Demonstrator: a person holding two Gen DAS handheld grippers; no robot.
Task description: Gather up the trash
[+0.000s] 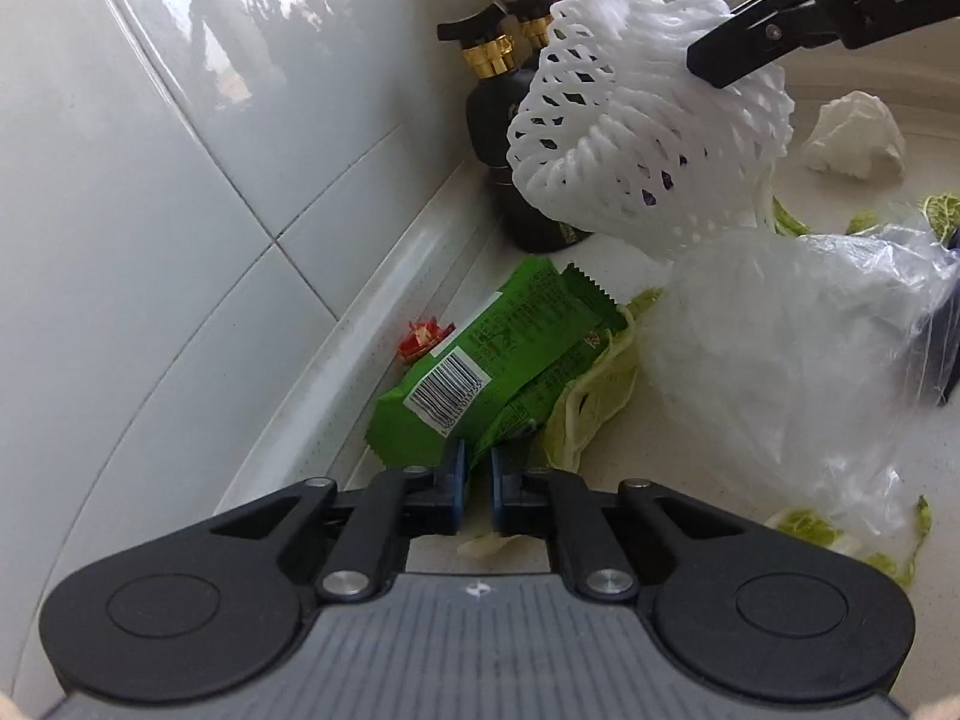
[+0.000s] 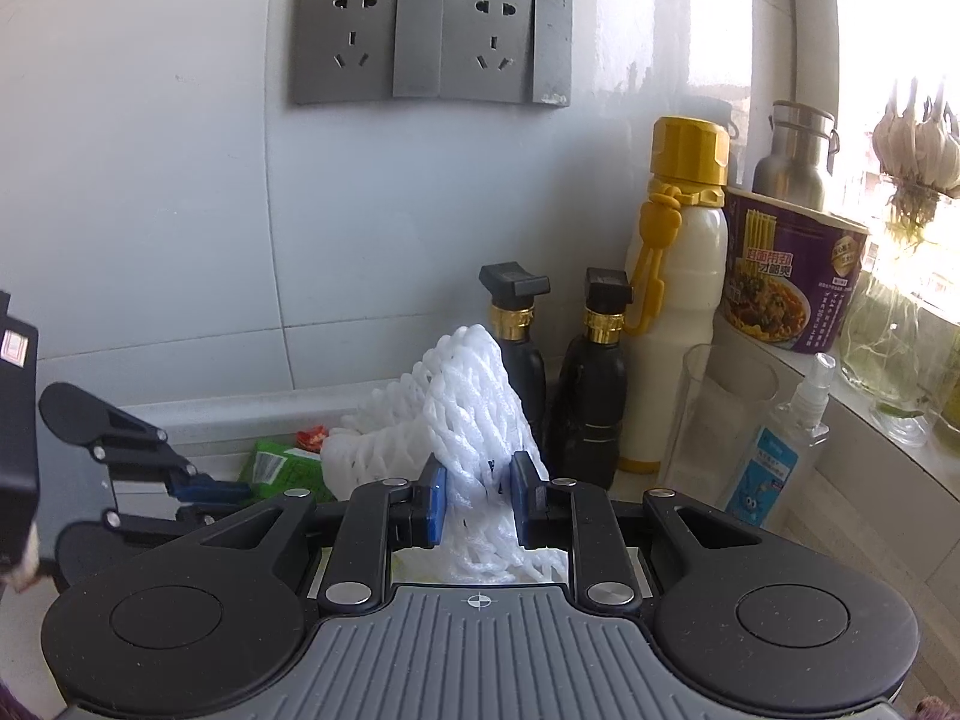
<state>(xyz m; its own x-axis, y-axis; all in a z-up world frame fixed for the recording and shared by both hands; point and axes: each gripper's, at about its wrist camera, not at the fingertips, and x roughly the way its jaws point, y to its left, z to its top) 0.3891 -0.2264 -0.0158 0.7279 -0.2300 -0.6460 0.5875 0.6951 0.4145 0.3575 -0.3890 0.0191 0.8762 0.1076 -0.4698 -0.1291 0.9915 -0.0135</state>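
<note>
Blue pads on the left gripper [image 1: 477, 480] stand pressed nearly together, with the corner of a green wrapper [image 1: 480, 360] running in between them; they seem to be nipping that edge, probably because a flat packet lying on the counter [image 1: 630, 450] offers little else to catch. The wrapper rests against the low ledge at the foot of the tiled wall [image 1: 180, 210], partly over a pale cabbage leaf [image 1: 594, 396], with a small red scrap [image 1: 423, 339] just behind it.

Out to the right, the right gripper [image 2: 477, 498] pinches a white foam fruit net [image 2: 462, 414], its pads sunk into the soft mesh, and holds it off the counter above a crumpled clear plastic bag [image 1: 810, 360]. Holding the net clear likely leaves the other hand room to work below.

Further off lie a wad of tissue [image 1: 852, 138] and green leaf scraps [image 1: 810, 525], yet to be gathered. Two dark pump bottles [image 2: 558, 384] stand against the wall, not trash.
</note>
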